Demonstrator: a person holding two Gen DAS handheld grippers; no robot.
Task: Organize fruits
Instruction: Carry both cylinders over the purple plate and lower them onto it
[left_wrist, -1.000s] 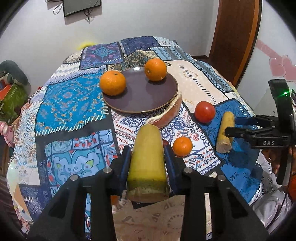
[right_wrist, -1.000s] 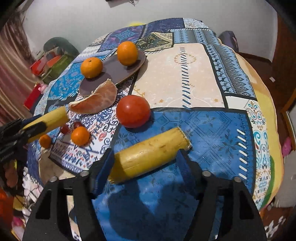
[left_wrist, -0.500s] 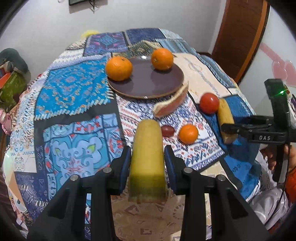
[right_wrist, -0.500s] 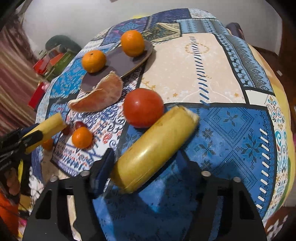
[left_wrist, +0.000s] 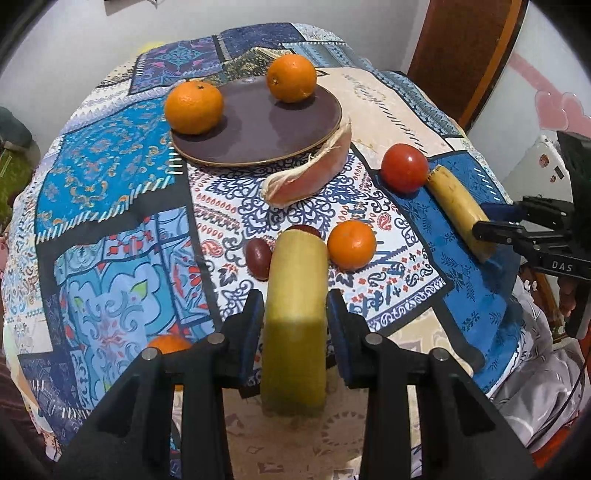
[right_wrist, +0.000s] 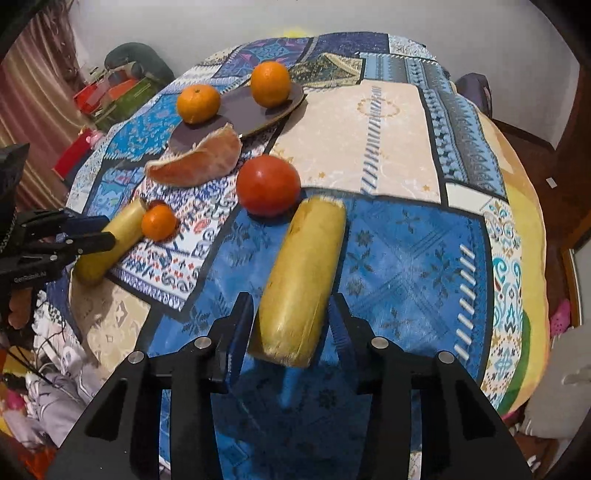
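Observation:
My left gripper (left_wrist: 295, 321) is shut on a yellow banana piece (left_wrist: 295, 302), held above the near table edge. My right gripper (right_wrist: 291, 314) is shut on a second banana piece (right_wrist: 303, 273), whose far end points at the red tomato (right_wrist: 267, 184). A brown plate (left_wrist: 255, 136) at the back holds two oranges (left_wrist: 194, 107) (left_wrist: 291, 77). A peeled citrus segment (left_wrist: 310, 173) leans on the plate's near rim. A small tangerine (left_wrist: 351, 245) and dark red dates (left_wrist: 258, 256) lie just beyond the left banana piece.
A patchwork cloth (left_wrist: 110, 192) covers the round table. Another small orange (left_wrist: 168, 345) peeks out under my left fingers. A wooden door (left_wrist: 465, 48) stands at the back right. Clutter and a curtain (right_wrist: 33, 122) lie left of the table.
Both grippers moved closer to the table. The right banana piece swung from lying crosswise to pointing forward at the tomato. The left banana piece stays gripped.

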